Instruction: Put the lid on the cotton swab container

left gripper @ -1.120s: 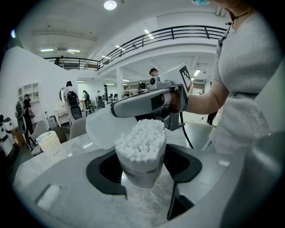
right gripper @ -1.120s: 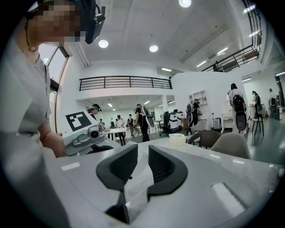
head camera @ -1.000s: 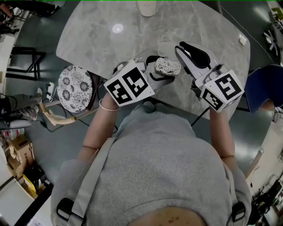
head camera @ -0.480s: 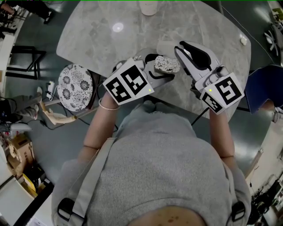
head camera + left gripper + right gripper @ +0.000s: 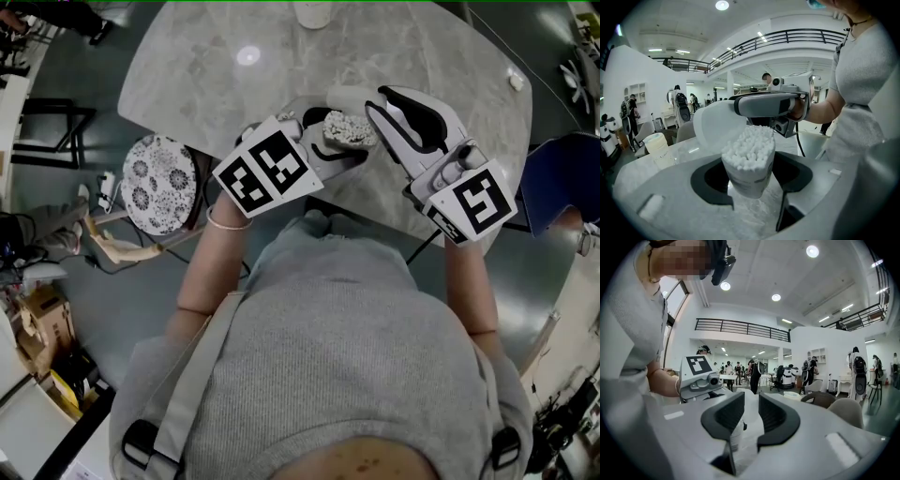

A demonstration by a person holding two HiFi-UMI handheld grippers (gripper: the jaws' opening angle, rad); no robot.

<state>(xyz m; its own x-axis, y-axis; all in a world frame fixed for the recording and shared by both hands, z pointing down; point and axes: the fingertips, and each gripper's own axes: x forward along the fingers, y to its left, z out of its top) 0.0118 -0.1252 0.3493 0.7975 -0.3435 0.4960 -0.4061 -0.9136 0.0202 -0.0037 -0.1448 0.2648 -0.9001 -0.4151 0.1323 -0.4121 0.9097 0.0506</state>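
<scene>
In right gripper view the lid (image 5: 717, 127) is hard to read, translucent betw. pads. The right claw (image 5: 751, 414), jaws opening, pinches it, reaching from 3 o'clock. The left claw (image 5: 749, 187) grips cotton swab container (image 5: 749, 161) over desk (image 5: 206, 80) edge; lid at its 10 o'clock.

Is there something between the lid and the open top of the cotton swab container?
Nothing visible. The lid, between the right gripper's opening jaws, sits right beside the swabs heaped above the rim of the cotton swab container, held by the left gripper.
</scene>
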